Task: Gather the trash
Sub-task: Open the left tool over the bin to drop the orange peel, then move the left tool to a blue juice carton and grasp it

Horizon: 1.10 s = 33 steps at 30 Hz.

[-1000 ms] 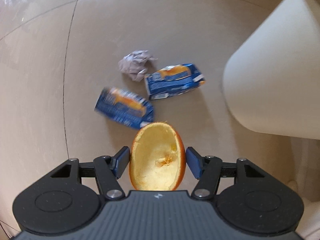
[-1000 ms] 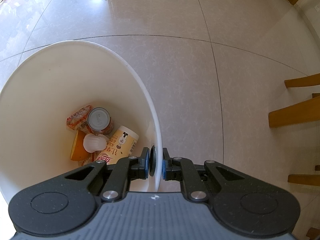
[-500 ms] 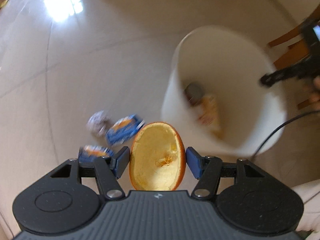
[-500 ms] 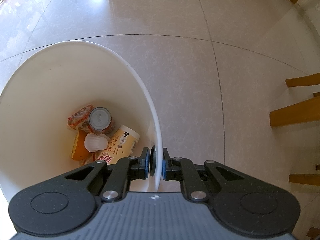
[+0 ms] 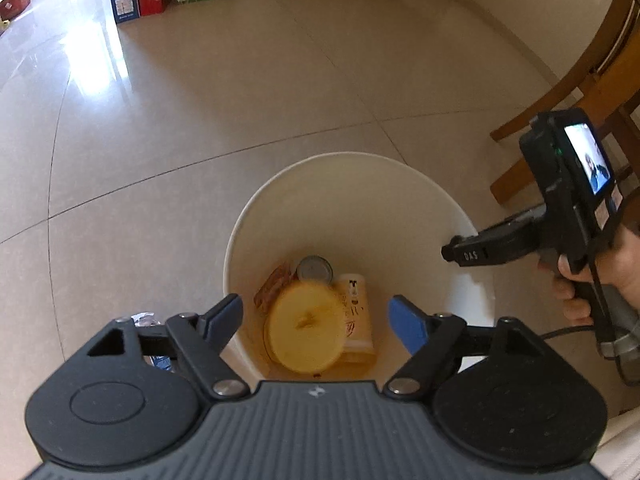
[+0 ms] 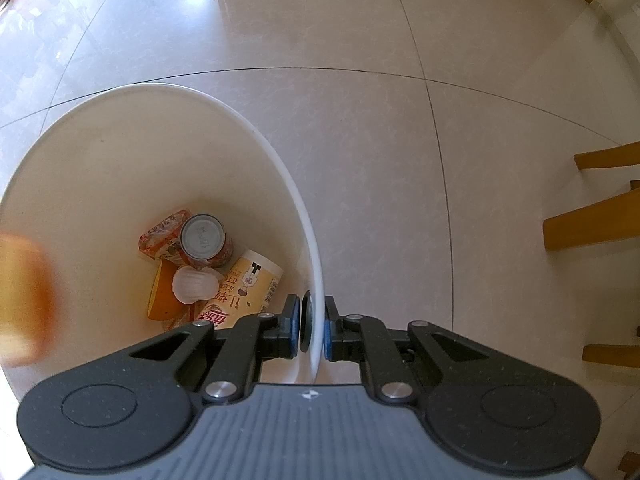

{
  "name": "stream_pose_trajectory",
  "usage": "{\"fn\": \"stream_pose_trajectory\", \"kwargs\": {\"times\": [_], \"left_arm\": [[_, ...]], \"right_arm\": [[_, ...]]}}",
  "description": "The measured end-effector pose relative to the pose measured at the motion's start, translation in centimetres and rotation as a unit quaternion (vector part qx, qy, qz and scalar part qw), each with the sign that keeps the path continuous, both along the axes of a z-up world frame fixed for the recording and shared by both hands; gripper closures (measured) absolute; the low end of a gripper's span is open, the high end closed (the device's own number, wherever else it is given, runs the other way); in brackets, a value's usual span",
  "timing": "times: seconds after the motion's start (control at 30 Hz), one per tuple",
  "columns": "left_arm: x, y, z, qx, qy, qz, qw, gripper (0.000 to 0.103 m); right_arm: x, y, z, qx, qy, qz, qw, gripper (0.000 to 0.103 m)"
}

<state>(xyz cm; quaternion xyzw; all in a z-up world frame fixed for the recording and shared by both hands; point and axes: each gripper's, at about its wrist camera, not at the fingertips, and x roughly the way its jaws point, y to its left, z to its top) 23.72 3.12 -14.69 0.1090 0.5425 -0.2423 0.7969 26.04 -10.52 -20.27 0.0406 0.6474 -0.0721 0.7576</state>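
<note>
The left tongs (image 5: 316, 316) are spread wide above the white bin (image 5: 400, 184), and the orange peel (image 5: 306, 328) is seen inside it. The bin's rim is clamped by the right tongs (image 6: 312, 328).

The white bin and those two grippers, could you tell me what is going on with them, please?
A person is collecting trash with a gripper in each hand. The right gripper is clamped on the rim of the white bin, steadying it. The left gripper is open above the bin, and the orange peel half appears blurred between its spread fingers, apparently dropping in. A can and a paper cup already lie inside.
</note>
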Motion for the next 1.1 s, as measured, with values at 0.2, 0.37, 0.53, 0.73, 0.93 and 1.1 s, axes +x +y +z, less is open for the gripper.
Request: {"fn": "stream_pose_trajectory", "kwargs": {"times": [0.2, 0.37, 0.53, 0.73, 0.93, 1.1], "left_arm": [[0.3, 1.9, -0.3, -0.001, -0.016, 0.026, 0.9995, 0.011], [0.8, 4.0, -1.0, 0.001, -0.015, 0.06, 0.9981, 0.011], [1.0, 6.2, -1.1, 0.011, -0.031, 0.089, 0.9955, 0.011], [1.8, 10.0, -2.8, 0.029, -0.03, 0.148, 0.9881, 0.01], [2.8, 14.7, -7.3, 0.058, -0.006, 0.237, 0.9697, 0.01], [3.6, 17.7, -12.4, 0.08, 0.022, 0.299, 0.9506, 0.01]], "right_arm": [[0.0, 0.2, 0.0, -0.004, 0.0, 0.003, 1.0, 0.09], [0.0, 0.5, 0.0, -0.007, 0.0, 0.003, 1.0, 0.089], [0.0, 0.5, 0.0, -0.008, 0.0, 0.004, 1.0, 0.089], [0.0, 0.6, 0.0, -0.009, -0.001, 0.005, 1.0, 0.089], [0.0, 0.5, 0.0, -0.01, -0.001, 0.005, 1.0, 0.089], [-0.1, 0.6, -0.1, -0.013, -0.002, 0.006, 1.0, 0.089]]}}
